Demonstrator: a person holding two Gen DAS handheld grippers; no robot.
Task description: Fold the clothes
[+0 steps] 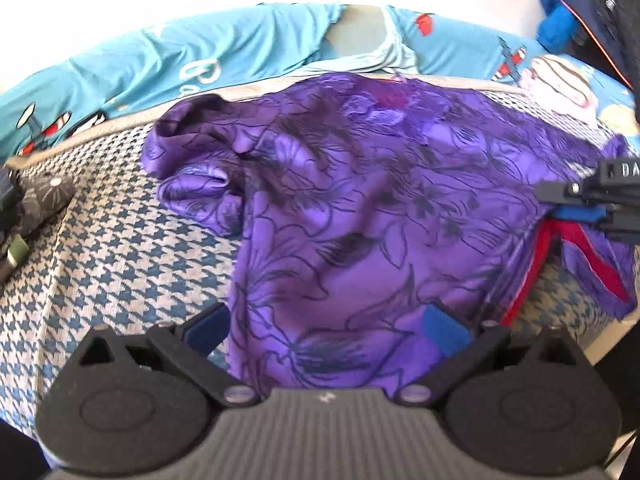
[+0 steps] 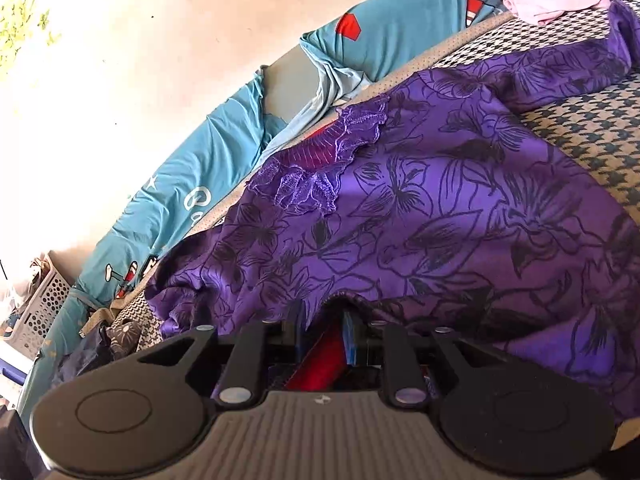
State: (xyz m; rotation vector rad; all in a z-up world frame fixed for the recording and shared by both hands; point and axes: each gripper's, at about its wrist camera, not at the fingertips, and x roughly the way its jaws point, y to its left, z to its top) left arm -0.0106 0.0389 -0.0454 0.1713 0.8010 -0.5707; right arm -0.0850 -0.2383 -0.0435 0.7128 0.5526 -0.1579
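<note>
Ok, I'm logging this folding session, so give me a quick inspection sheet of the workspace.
Surface: checked cover, partly bare.
Job's things: purple dress spread out, red lining showing at one edge.
Clutter: dark patterned bundle; pink cloth; blue sheet behind.
Grippers: left gripper open over the dress; right gripper shut on the dress edge.
Cables: nothing seen.
Surroundings: pale wall; laundry basket.

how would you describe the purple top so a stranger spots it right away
Find the blue-and-white houndstooth cover in front of the turquoise cartoon bedding. The purple top lies spread across it. Dark flower outlines, a lace neckline and red lining set it apart.
</note>
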